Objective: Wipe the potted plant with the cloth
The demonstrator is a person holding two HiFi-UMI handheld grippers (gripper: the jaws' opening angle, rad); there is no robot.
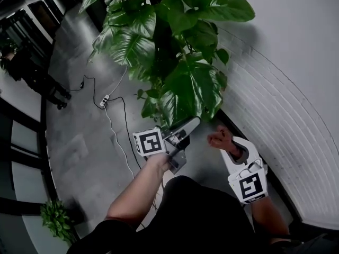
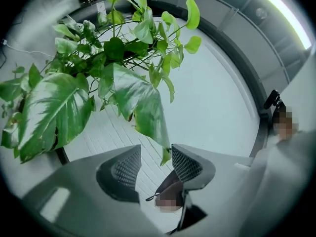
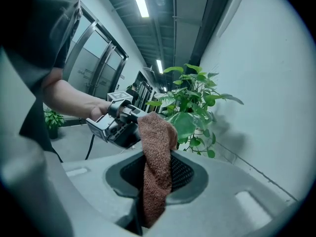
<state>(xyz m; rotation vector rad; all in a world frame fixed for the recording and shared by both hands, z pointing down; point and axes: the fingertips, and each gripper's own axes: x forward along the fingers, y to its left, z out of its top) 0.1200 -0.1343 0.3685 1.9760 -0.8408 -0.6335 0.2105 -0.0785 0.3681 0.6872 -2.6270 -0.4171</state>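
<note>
The potted plant (image 1: 169, 46) with broad green leaves rises before me, next to the wall. My left gripper (image 1: 190, 126) reaches up to its lowest leaves. In the left gripper view the jaws (image 2: 156, 154) stand open, and the tip of a hanging variegated leaf (image 2: 143, 107) dips into the gap by the right jaw without being pinched. My right gripper (image 1: 229, 142) is to the right, shut on a reddish-brown cloth (image 1: 220, 140). In the right gripper view the cloth (image 3: 157, 152) stands up out of the jaws, with the left gripper (image 3: 116, 125) and the plant (image 3: 192, 102) behind it.
A white brick wall (image 1: 275, 115) runs along the right. A power strip (image 1: 104, 100) with cables lies on the grey floor to the left. A small plant (image 1: 55, 221) stands at lower left. Dark furniture (image 1: 37, 78) stands at far left.
</note>
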